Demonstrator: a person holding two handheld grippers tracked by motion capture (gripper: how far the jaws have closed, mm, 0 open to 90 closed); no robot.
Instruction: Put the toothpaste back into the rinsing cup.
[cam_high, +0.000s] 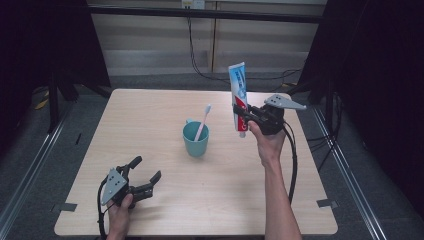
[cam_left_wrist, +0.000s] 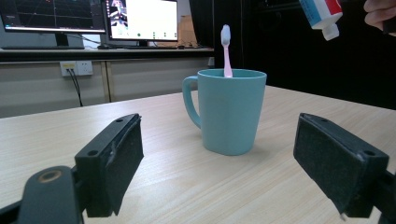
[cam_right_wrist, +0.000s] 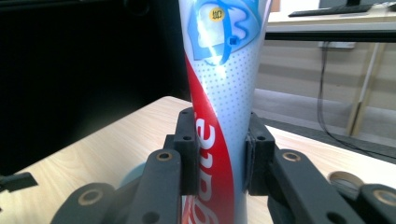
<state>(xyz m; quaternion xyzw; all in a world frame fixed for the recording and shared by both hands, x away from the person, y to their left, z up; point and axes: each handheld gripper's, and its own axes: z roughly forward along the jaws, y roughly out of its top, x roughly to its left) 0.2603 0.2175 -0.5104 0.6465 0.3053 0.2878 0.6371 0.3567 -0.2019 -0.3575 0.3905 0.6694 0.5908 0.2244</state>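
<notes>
Gripping: the right gripper (cam_high: 243, 116) has its jaws clamped on the lower body of a toothpaste tube (cam_high: 238, 90); in the right gripper view the two black jaws press either side of the tube's red and white print (cam_right_wrist: 219, 140)
Tube stance: upright, white cap at the bottom, flat crimped end at the top, held clear above the worktop (cam_high: 165, 200)
Tube place: to the right of the teal mug (cam_high: 195, 139) in the high view and a little farther from the person, near it but not touching; in the left gripper view the cap end (cam_left_wrist: 322, 18) hangs above and to the right of the mug
Mug: stands upright near the middle of the worktop, handle on its far left side in the high view
Toothbrush: a pink one (cam_high: 202, 122) stands in the mug, leaning, bristle head up above the rim
Left gripper: (cam_high: 145, 177) rests low on the worktop, nearer the person and to the left of the mug, well apart from it, jaws wide with nothing between them, pointing toward the mug
Right hand: (cam_high: 267, 142) wraps the right gripper's body from below, cable trailing down beside the forearm
</notes>
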